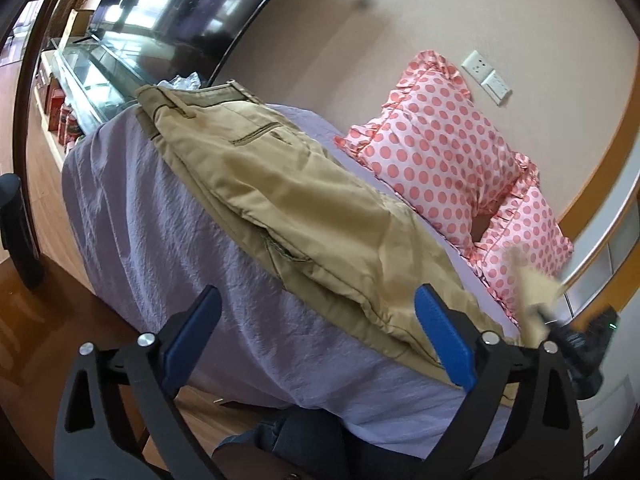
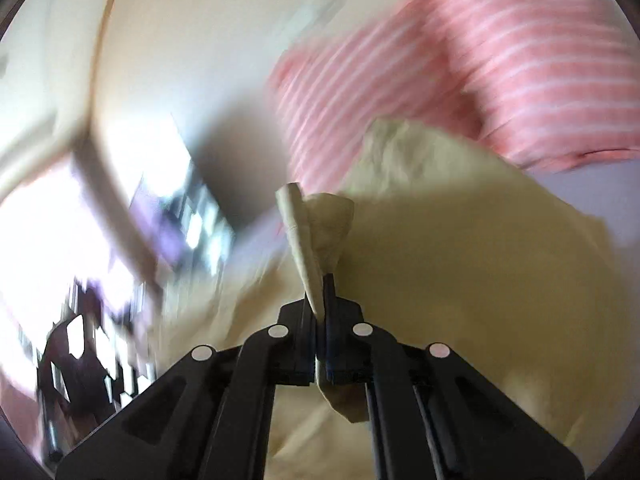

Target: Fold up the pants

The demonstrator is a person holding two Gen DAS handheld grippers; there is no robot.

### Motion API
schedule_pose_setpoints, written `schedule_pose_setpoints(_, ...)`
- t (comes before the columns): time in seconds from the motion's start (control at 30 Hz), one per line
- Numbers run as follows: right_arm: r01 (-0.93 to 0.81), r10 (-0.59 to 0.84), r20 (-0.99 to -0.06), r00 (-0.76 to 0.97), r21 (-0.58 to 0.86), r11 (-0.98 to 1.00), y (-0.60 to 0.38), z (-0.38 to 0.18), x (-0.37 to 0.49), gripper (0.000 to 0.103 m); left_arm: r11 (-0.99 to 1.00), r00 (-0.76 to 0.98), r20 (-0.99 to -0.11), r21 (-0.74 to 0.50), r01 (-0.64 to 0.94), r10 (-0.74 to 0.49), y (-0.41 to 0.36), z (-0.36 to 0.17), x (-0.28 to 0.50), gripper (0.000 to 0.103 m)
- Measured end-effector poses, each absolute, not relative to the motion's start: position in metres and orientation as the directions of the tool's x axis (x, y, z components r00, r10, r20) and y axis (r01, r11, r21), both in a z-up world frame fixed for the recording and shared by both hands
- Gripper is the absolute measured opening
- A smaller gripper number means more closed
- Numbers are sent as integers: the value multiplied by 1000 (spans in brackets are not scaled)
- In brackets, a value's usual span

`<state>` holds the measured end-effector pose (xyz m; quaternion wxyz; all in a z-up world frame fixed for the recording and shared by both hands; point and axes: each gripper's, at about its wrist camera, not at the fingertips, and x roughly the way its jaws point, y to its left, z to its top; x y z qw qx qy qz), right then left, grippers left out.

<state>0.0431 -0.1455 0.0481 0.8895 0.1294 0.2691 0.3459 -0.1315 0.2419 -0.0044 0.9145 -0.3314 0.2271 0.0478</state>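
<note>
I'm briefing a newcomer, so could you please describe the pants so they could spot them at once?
Start at the bed with the lavender sheet. The pants lie stretched along it, beside two pink polka-dot pillows. They are the only khaki thing there, with a welt pocket showing near the waistband.

The left wrist camera sat just behind its black, blue-padded left gripper point(image 1: 318, 334) and looked forward and slightly down across a lilac crinkled bedsheet point(image 1: 160, 220). The khaki cotton pants point(image 1: 288, 200) stretched ahead of the wide-apart jaws toward a beige wall; pink polka-dot ruffled pillows point(image 1: 436, 140) lay beyond the right jaw, and a large dark wall-mounted screen point(image 1: 180, 4) stood far beyond the left jaw.

The right wrist camera looked along its black right gripper point(image 2: 320, 304) from very near the cloth, its picture heavily motion-blurred. Pants fabric point(image 2: 460, 280) filled the space ahead of and beside the closed jaws, with pillows point(image 2: 480, 60) smeared above.

Both views shared the pants, pillows and wall.
</note>
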Motion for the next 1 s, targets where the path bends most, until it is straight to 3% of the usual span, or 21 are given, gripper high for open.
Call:
schedule_pose_setpoints(0.07, -628, 687, -531, 495, 328, 706, -95, 24, 35, 9, 782, 894, -443, -582, -222, -76, 241, -5, -132, 101)
schedule_pose_setpoints(0.13, -662, 673, -570, 471, 277, 697, -79, 15, 21, 33, 789, 895, -438, -579, -207, -87, 240, -7, -131, 101)
schedule_pose_setpoints(0.17, -670, 680, -553, 482, 267, 692, -80, 16, 14, 61, 790, 896, -433, -580, -196, -96, 239, -7, -129, 101)
schedule_pose_setpoints(0.2, -669, 684, -538, 493, 269, 693, -83, 19, 11, 81, 793, 897, -427, -582, -179, -111, 237, -8, -127, 101)
schedule_pose_setpoints(0.37, -634, 704, -458, 543, 326, 701, -113, 30, 11, 82, 806, 881, -457, -565, -178, -126, 229, -13, -106, 101)
schedule_pose_setpoints(0.63, -583, 697, -493, 520, 391, 712, -115, 15, 22, 84, 767, 880, -459, -607, -208, -125, 242, -12, -78, 101)
schedule_pose_setpoints(0.77, -581, 700, -493, 516, 398, 710, -114, 13, 23, 84, 753, 856, -502, -610, -249, -124, 255, -13, -63, 101)
schedule_pose_setpoints(1.0, -572, 703, -491, 514, 415, 708, -117, 9, 26, 86, 715, 892, -452, -628, -307, -14, 287, 8, -70, 97)
